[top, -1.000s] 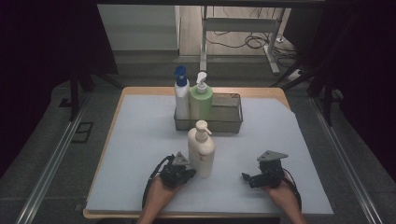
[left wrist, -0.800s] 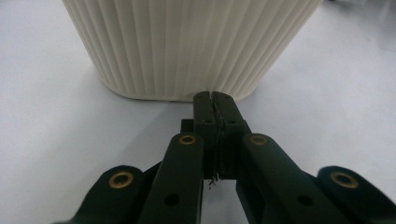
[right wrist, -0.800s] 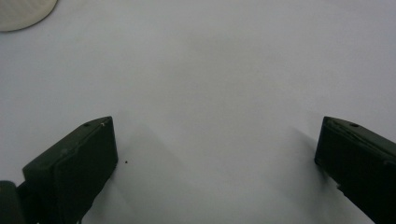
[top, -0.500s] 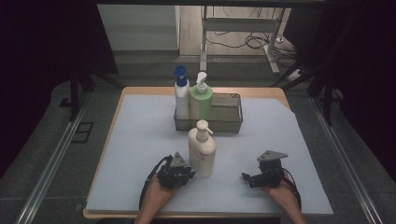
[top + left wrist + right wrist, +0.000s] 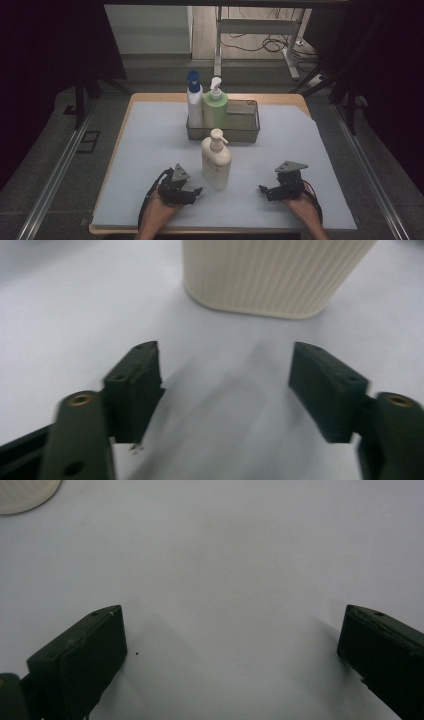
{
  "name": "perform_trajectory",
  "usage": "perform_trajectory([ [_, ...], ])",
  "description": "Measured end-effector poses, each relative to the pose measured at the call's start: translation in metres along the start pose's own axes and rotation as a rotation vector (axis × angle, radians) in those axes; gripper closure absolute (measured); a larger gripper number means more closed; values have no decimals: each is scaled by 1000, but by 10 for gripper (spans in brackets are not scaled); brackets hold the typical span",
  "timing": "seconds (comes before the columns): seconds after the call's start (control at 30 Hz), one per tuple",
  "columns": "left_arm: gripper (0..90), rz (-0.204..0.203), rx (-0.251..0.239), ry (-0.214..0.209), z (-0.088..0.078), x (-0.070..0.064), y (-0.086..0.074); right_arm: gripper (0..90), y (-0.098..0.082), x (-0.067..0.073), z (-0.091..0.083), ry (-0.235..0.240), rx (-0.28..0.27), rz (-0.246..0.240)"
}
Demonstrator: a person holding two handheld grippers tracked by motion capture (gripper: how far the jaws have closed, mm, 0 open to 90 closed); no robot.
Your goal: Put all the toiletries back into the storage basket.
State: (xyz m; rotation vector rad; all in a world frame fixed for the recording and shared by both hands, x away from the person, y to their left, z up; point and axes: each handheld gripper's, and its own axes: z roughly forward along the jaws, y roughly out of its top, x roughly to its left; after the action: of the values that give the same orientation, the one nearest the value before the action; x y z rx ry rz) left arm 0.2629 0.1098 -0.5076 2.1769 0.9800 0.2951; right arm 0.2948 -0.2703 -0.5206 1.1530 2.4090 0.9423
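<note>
A cream pump bottle (image 5: 216, 160) stands upright on the white mat, in front of the basket. My left gripper (image 5: 196, 192) lies just left of its base and points at it. In the left gripper view the ribbed bottle (image 5: 272, 275) stands a short way beyond the gripper (image 5: 225, 370). Its jaws have just been opening and stand open with only bare mat between them. My right gripper (image 5: 264, 190) rests on the mat to the bottle's right. It is open (image 5: 232, 630) with nothing in it, and the bottle's base (image 5: 22, 495) sits at that view's top left corner.
A wire basket (image 5: 245, 125) at the back of the mat (image 5: 150, 150) holds a white bottle with a blue cap (image 5: 194, 102) and a green pump bottle (image 5: 215, 107); its right half is free. The table's wooden edge runs round the mat.
My left gripper has drawn back a little from the cream bottle, toward the near left. The bottle stays upright where it was. The right gripper has not moved.
</note>
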Motion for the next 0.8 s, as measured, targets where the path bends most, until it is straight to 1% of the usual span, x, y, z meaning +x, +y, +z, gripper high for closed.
perform_trajectory([
  [0.1,166,-19,2,27,-3,3,-5,0,1,1,-1,17,1,-5],
  [0.17,136,-17,9,55,-5,6,-9,0,2,3,-2,14,-1,-10],
  [0.27,127,-38,11,70,-6,10,-13,0,4,4,-5,21,-7,-18],
  [0.4,124,-38,16,87,-4,14,-16,0,7,7,-8,33,-15,-34],
  [0.5,123,-33,28,97,0,15,-18,0,11,11,-12,43,-13,-67],
  [0.6,121,-29,20,98,0,15,-19,0,16,14,-17,54,-31,-75],
  [0.8,120,-25,16,99,0,15,-20,0,23,21,-23,75,-48,-70],
])
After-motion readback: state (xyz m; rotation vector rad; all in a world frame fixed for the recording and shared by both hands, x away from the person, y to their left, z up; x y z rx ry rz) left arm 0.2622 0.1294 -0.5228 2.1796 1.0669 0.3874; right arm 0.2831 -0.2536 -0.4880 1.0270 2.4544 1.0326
